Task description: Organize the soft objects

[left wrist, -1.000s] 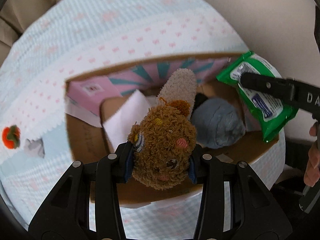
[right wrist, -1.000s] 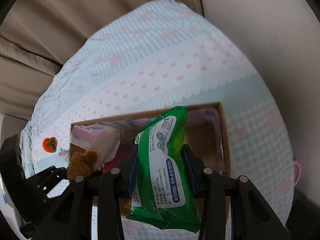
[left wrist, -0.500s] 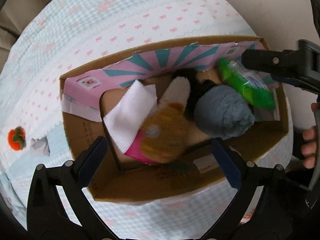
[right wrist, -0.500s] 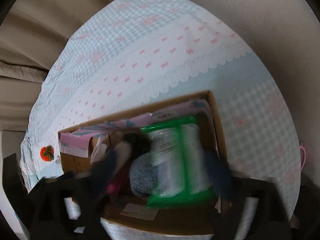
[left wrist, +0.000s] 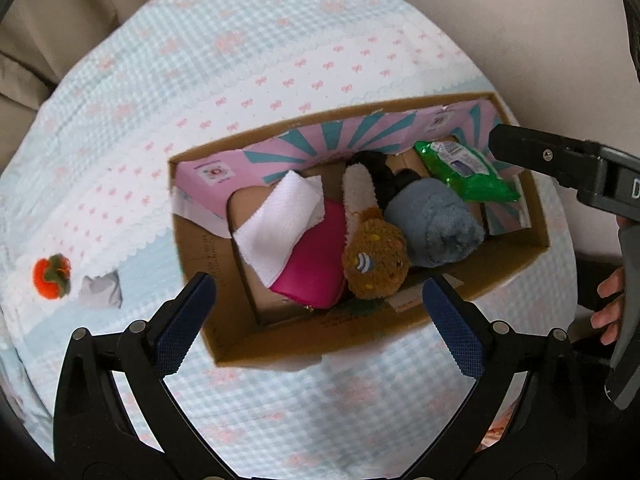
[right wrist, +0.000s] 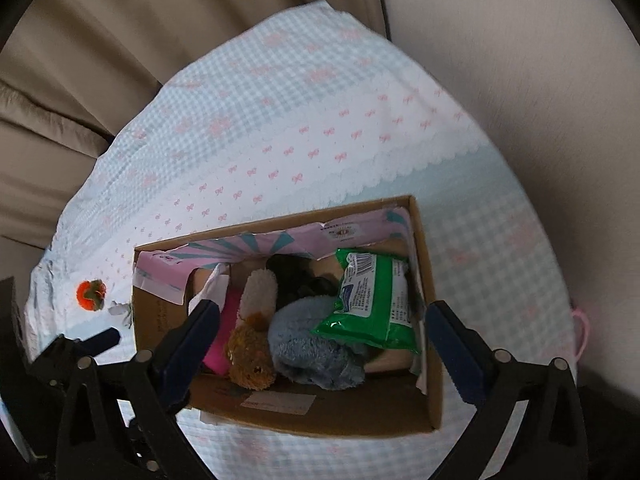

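Tablecloth (left wrist: 280, 60) in pale blue gingham with pink bows and a white scalloped band covers the round table, and beige curtains (right wrist: 100, 40) hang behind it. On the cloth sits an open cardboard box (left wrist: 400, 332), its inner walls lined in part with pink paper bearing teal rays. Both grippers hang above the box's near edge with nothing between their fingers: the left gripper (left wrist: 320, 320) has its blue-padded jaws spread wide, and the right gripper (right wrist: 322, 344) is spread just as wide over the box's right half.

Inside the box the soft things lie packed together. A grey-blue plush (left wrist: 436, 228) sits right of the middle, touching a brown curly plush toy (left wrist: 374, 266) with a cream ear or limb reaching toward the far wall. Left of that toy lies a bright pink pouch (left wrist: 316, 264), with a white paper towel (left wrist: 280, 224) draped over its far-left part. A green pack of wet wipes (right wrist: 370, 300) rests at the right end, tilted against the grey-blue plush. Something black (left wrist: 384, 176) is wedged behind the plush; I cannot tell what it is.

Out on the cloth, well left of the box, lies a small orange and green felt fruit (left wrist: 52, 276) with a little grey scrap (left wrist: 100, 290) just beside it.
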`<state>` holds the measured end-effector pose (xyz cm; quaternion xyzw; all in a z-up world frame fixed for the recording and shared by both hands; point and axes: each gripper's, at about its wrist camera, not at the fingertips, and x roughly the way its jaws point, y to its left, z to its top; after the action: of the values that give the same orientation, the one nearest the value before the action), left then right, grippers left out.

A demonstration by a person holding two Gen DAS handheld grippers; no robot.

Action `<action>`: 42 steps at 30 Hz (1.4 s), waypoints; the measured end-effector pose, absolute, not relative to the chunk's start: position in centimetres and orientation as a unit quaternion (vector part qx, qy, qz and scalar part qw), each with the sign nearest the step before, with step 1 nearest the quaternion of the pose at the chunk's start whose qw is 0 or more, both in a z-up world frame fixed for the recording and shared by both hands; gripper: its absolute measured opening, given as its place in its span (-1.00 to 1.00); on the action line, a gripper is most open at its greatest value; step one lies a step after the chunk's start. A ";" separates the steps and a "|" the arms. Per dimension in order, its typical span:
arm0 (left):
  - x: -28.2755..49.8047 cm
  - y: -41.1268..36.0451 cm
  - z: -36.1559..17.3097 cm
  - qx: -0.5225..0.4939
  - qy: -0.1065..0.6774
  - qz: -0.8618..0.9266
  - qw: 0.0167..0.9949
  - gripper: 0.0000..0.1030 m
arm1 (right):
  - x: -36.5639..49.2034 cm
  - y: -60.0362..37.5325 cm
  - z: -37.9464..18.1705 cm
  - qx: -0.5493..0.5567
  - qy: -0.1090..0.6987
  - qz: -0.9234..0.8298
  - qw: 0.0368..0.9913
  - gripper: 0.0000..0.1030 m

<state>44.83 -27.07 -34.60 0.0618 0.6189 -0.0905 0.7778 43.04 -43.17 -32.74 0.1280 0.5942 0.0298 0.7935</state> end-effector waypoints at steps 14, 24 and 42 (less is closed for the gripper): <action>38.3 -22.4 -22.7 0.033 0.516 -0.099 0.850 0.99 | 36.0 -38.9 -20.0 0.071 0.485 0.010 0.872 0.98; 31.4 -14.2 -14.3 0.014 0.424 -0.085 0.902 1.00 | 27.9 -32.4 -11.9 0.062 0.392 -0.004 0.918 0.99; 23.9 6.5 -11.8 0.000 0.371 -0.039 0.928 1.00 | 21.4 -15.2 -11.0 0.020 0.358 -0.016 0.933 0.99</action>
<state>23.87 6.46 -11.79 -0.0002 0.3710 -0.0394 0.9278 21.40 -15.20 -11.04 0.0204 0.3584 -0.0155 0.9332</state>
